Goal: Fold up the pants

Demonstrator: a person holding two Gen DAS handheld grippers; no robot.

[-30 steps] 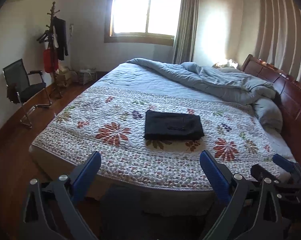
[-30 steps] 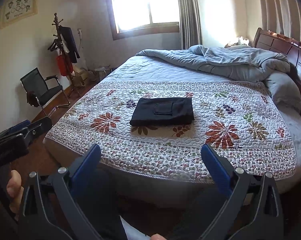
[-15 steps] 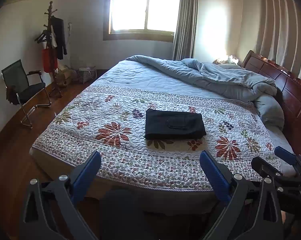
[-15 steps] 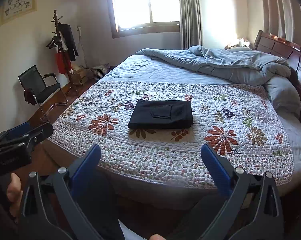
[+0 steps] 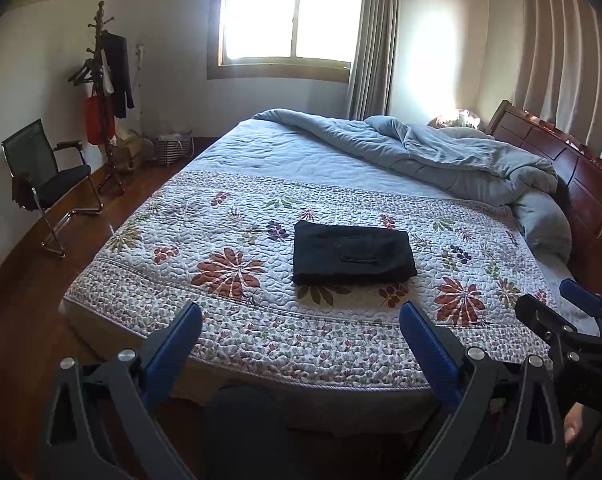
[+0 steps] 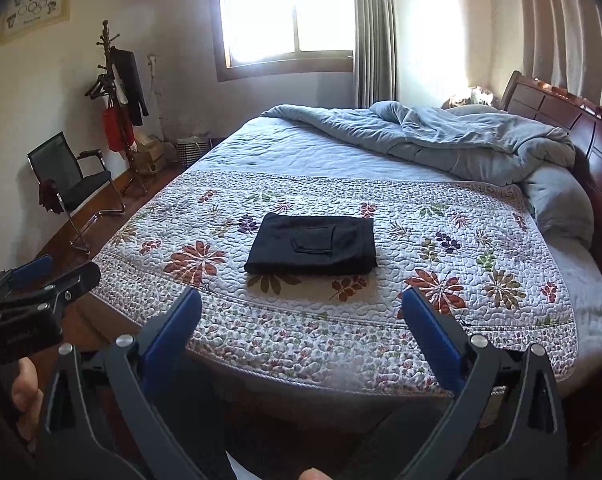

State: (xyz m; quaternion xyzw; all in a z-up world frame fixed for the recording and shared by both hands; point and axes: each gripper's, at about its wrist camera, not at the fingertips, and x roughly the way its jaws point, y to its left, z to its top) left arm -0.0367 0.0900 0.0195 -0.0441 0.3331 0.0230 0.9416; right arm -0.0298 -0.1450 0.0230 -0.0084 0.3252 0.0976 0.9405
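Observation:
Black pants (image 5: pixel 352 253) (image 6: pixel 314 245) lie folded into a neat rectangle, back pocket up, in the middle of the floral quilt (image 5: pixel 221 236) (image 6: pixel 461 264) on the bed. Both grippers hang off the foot of the bed, well short of the pants. My left gripper (image 5: pixel 300 322) is open with nothing between its blue pads. My right gripper (image 6: pixel 301 308) is open and empty too. In the left wrist view the right gripper (image 5: pixel 569 320) shows at the right edge; in the right wrist view the left gripper (image 6: pixel 41 280) shows at the left edge.
A crumpled grey-blue duvet (image 5: pixel 441 152) is heaped toward the wooden headboard (image 5: pixel 573 176) at the right. A black chair (image 5: pixel 49 180) and a coat stand (image 5: pixel 105 92) stand on the wooden floor at the left. A window (image 5: pixel 293 12) is behind.
Both grippers have drawn back a little and tilted; the bed sits slightly lower and farther in view. The pants have not moved.

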